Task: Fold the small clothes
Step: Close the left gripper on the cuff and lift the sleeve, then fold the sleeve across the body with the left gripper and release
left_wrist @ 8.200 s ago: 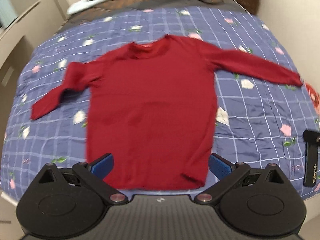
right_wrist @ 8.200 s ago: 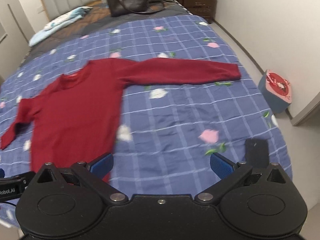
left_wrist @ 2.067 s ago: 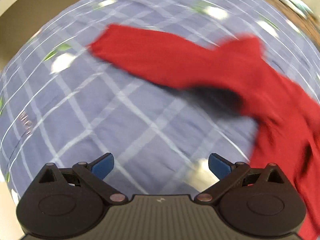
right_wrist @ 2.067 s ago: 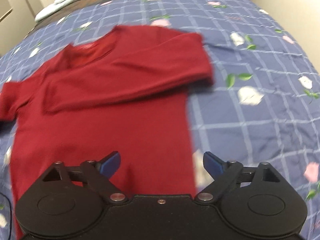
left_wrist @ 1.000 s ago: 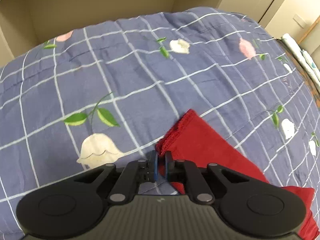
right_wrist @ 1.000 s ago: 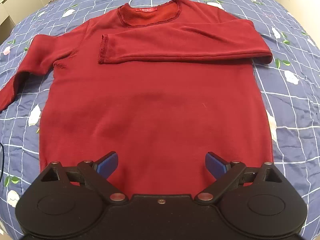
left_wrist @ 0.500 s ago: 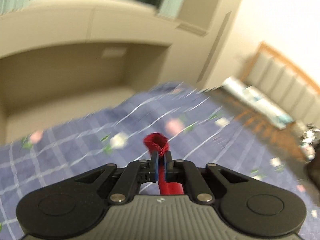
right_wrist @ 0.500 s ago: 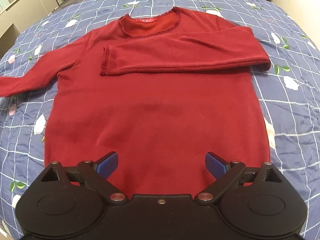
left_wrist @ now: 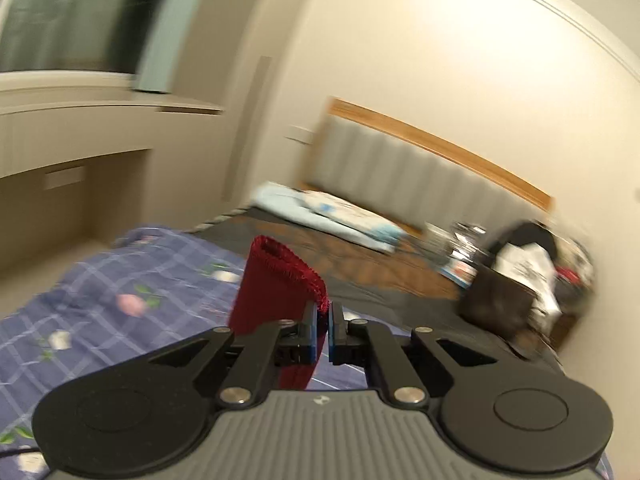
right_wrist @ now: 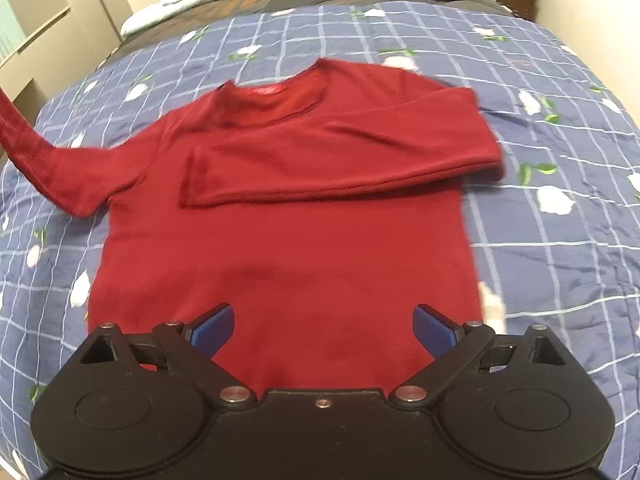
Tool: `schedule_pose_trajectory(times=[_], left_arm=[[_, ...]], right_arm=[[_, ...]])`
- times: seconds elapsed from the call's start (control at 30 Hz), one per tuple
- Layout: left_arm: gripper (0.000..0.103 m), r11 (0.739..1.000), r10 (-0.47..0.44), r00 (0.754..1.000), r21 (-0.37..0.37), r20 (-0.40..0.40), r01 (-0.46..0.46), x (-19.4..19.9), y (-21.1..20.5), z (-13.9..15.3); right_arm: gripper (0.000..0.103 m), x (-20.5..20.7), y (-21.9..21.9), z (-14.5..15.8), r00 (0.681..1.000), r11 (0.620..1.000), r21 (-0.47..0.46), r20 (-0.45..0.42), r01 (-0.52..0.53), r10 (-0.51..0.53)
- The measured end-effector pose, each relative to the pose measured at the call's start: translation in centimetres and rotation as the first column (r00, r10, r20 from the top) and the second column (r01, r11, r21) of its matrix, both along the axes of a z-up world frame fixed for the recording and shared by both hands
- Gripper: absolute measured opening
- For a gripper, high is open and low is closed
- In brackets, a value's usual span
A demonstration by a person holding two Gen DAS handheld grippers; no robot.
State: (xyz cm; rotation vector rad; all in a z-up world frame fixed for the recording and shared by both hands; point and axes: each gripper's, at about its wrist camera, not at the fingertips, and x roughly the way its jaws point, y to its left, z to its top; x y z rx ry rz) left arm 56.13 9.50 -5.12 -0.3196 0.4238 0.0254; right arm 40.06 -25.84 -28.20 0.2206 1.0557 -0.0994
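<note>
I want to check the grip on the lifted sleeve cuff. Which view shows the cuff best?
The left wrist view: the cuff stands up, pinched by the left gripper. The right wrist view shows only the raised sleeve running off the frame's edge.

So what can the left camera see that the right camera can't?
Only the left wrist view shows the left gripper, jaws shut on the red cuff, plus the padded headboard and the wall.

Only the right wrist view shows the whole red sweater lying on the blue quilt, with one sleeve folded across its chest, and the open right gripper.

Both show the quilt, the lifted sleeve, the pale pillow and the dark bag.
</note>
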Motion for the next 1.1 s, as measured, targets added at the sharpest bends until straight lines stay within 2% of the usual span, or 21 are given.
schedule_pose_trajectory(times=[0.17,0.37,0.5,0.63,0.8,0.9,1.0,1.1], left_arm=[[0.004,0.990,-0.121,0.992,0.075,-0.020,0.122,-0.3,-9.6,-1.7],[0.004,0.975,-0.198,0.973,0.077,-0.121,0.208,0.3,-18.9,-6.2],[0.004,0.958,-0.244,0.952,0.108,-0.183,0.267,-0.4,-23.5,-9.8],[0.004,0.932,-0.296,0.917,0.128,-0.267,0.338,-0.6,-28.3,-13.8],[0.005,0.895,-0.362,0.861,0.125,-0.357,0.428,-1.2,-31.5,-17.3],[0.007,0.883,-0.385,0.831,0.101,-0.403,0.458,-1.1,-32.4,-18.6],[0.011,0.879,-0.399,0.812,0.076,-0.425,0.471,-1.3,-32.4,-19.2],[0.024,0.868,-0.411,0.790,0.068,-0.455,0.492,-1.5,-32.4,-19.9]], right_arm=[[0.097,-0.5,-3.6,0.5,1.000,1.000,0.004,0.019,0.024,-0.024],[0.097,-1.2,-7.8,0.1,0.998,0.998,0.000,0.018,0.061,-0.061],[0.097,-1.8,-10.6,-0.8,0.997,0.997,-0.007,0.004,0.080,-0.080],[0.097,-2.2,-13.0,-1.8,0.995,0.995,-0.014,-0.016,0.098,-0.098],[0.097,-2.0,-15.3,-2.6,0.992,0.993,-0.017,-0.022,0.120,-0.121],[0.097,-1.6,-16.1,-2.8,0.992,0.992,-0.016,-0.017,0.127,-0.127],[0.097,-0.8,-16.5,-2.9,0.992,0.992,-0.010,-0.010,0.128,-0.128],[0.097,0.2,-16.4,-3.0,0.993,0.993,-0.001,-0.002,0.117,-0.117]])
